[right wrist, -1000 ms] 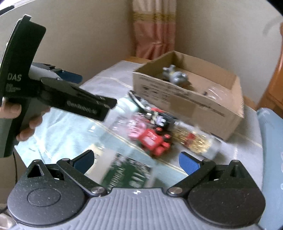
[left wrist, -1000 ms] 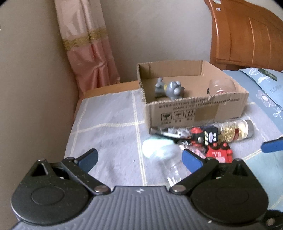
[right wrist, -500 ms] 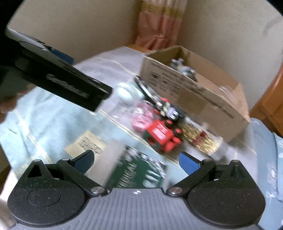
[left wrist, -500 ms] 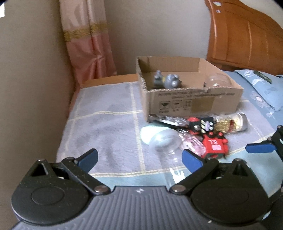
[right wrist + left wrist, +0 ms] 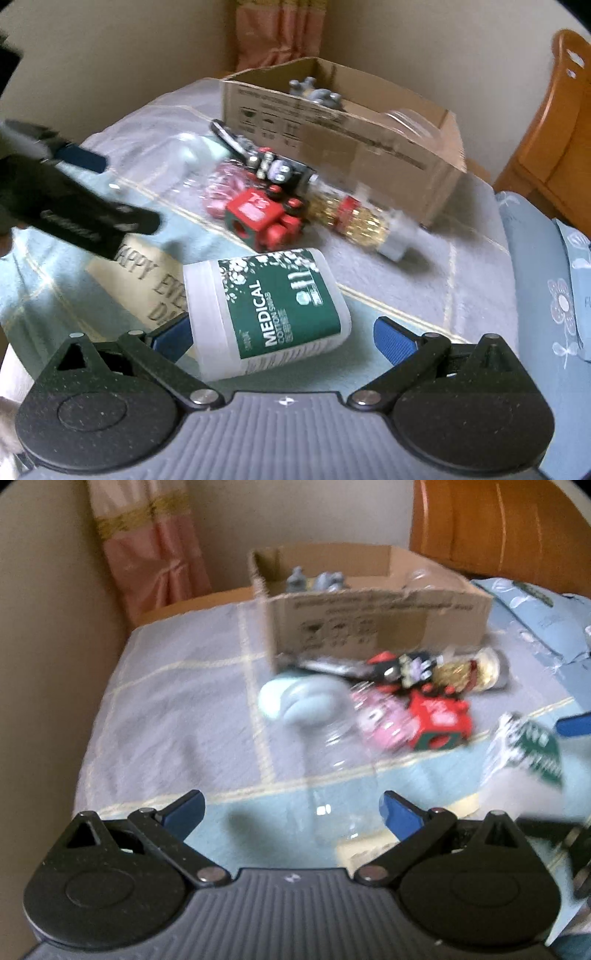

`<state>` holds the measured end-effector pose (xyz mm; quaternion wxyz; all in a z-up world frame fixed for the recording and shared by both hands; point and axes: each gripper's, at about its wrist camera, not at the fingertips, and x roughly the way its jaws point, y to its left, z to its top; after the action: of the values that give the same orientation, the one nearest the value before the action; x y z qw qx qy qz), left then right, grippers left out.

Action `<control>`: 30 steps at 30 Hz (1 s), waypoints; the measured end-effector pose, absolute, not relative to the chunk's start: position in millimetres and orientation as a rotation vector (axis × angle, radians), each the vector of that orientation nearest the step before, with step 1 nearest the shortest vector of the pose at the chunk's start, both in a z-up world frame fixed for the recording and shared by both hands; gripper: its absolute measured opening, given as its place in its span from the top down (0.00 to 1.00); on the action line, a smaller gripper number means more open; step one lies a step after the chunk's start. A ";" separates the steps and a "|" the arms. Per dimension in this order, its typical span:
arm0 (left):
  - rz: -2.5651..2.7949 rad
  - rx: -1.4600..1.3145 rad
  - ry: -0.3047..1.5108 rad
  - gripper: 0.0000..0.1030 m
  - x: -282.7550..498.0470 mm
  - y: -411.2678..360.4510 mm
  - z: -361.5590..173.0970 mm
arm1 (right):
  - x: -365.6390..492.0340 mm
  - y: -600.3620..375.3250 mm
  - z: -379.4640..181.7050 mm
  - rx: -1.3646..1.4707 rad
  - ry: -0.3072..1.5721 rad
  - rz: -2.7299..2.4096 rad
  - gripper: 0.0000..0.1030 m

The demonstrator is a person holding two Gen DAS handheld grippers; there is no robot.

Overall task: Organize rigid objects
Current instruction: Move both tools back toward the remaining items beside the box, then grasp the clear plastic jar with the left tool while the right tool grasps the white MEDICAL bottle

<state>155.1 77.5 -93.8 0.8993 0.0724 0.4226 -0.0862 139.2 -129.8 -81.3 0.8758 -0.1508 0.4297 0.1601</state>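
Note:
A cardboard box [image 5: 406, 627] stands at the back of the bed and holds grey figures [image 5: 325, 581] and a clear round tub [image 5: 410, 118]. In front of it lie a clear bottle [image 5: 332, 746] with a pale blue cap, a pink item [image 5: 376, 716], a red toy block [image 5: 258, 218] and a gold-filled bottle [image 5: 354, 218]. My left gripper [image 5: 291, 808] is open just short of the clear bottle's base. My right gripper [image 5: 284, 336] is open around a white and green cotton swab tub [image 5: 273, 306], which lies on its side close to the left finger.
A tan printed card [image 5: 147, 280] lies under the tub. A black and silver tool [image 5: 236, 140] rests against the box front. A wooden headboard [image 5: 498, 528] and a blue pillow [image 5: 535, 277] are on the right, a wall and a pink curtain [image 5: 155, 554] on the left.
Both grippers have moved forward and down toward the pile. The swab tub now lies between my right fingers, and the clear bottle is closer to my left gripper.

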 end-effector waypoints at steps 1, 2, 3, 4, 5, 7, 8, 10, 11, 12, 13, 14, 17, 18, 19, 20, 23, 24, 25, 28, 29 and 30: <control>-0.167 0.150 0.880 0.02 153.4 82.8 -95.1 | 139.8 -133.2 -81.3 -0.309 0.899 0.330 0.00; -0.158 0.146 0.885 0.02 151.6 89.5 -96.2 | 140.9 -136.6 -81.8 -0.305 0.900 0.325 0.00; -0.148 0.140 0.891 0.02 150.7 95.5 -97.2 | 142.1 -139.1 -82.2 -0.300 0.900 0.322 0.00; -0.135 0.136 0.898 0.02 150.3 101.6 -98.4 | 143.4 -141.7 -82.7 -0.293 0.902 0.323 0.00; -0.114 0.134 0.904 0.02 150.7 108.1 -99.5 | 144.7 -144.0 -83.2 -0.286 0.905 0.325 0.00; -0.080 0.124 0.906 0.02 152.4 121.3 -101.2 | 145.0 -147.4 -83.3 -0.275 0.907 0.335 0.00; -0.063 0.108 0.908 0.02 154.0 128.2 -101.6 | 145.9 -148.5 -83.7 -0.272 0.908 0.343 0.00; -0.025 0.082 0.914 0.02 158.9 138.2 -100.9 | 146.7 -149.6 -85.6 -0.278 0.903 0.353 0.00; -0.004 0.073 0.916 0.02 160.5 141.8 -100.2 | 147.6 -149.9 -86.5 -0.285 0.902 0.362 0.00; 0.001 0.071 0.915 0.02 160.4 143.8 -99.3 | 148.3 -150.2 -87.8 -0.291 0.903 0.371 0.00; -0.005 0.073 0.914 0.02 160.0 143.4 -98.9 | 149.7 -149.9 -89.5 -0.301 0.905 0.381 0.00; -0.022 0.080 0.918 0.02 159.0 141.4 -98.6 | 150.2 -149.4 -91.4 -0.311 0.906 0.390 0.00; -0.084 0.102 0.934 0.02 153.7 130.0 -98.6 | 151.6 -148.4 -96.6 -0.337 0.903 0.421 0.00; -0.113 0.103 0.938 0.02 151.9 125.2 -99.0 | 152.1 -149.1 -97.2 -0.334 0.895 0.433 0.00; -0.139 0.101 0.942 0.02 149.6 119.8 -99.3 | 153.6 -149.8 -97.7 -0.327 0.896 0.442 0.00; -0.164 0.098 0.946 0.02 148.6 113.6 -99.8 | 155.6 -151.0 -98.1 -0.315 0.902 0.451 0.00; -0.177 0.117 0.926 0.01 148.1 97.9 -101.4 | 163.2 -157.7 -100.7 -0.256 0.927 0.479 0.00; -0.182 0.110 0.927 0.01 149.7 95.4 -102.2 | 162.9 -158.2 -101.3 -0.262 0.918 0.487 0.00; -0.177 0.094 0.932 0.01 151.8 93.6 -102.4 | 162.3 -158.3 -101.9 -0.266 0.910 0.495 0.00; -0.135 0.072 0.935 0.01 157.4 87.0 -103.0 | 160.4 -159.5 -103.7 -0.262 0.885 0.505 0.00; -0.123 0.069 0.933 0.01 159.5 84.6 -103.4 | 159.8 -160.1 -104.4 -0.262 0.876 0.510 0.00; -0.119 0.070 0.931 0.01 160.2 82.5 -102.8 | 159.3 -160.6 -105.0 -0.261 0.869 0.514 0.00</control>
<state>160.2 82.5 -102.8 0.8912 0.0338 0.4486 -0.0574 159.3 -160.6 -105.0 0.8672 -0.1246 0.4149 0.2456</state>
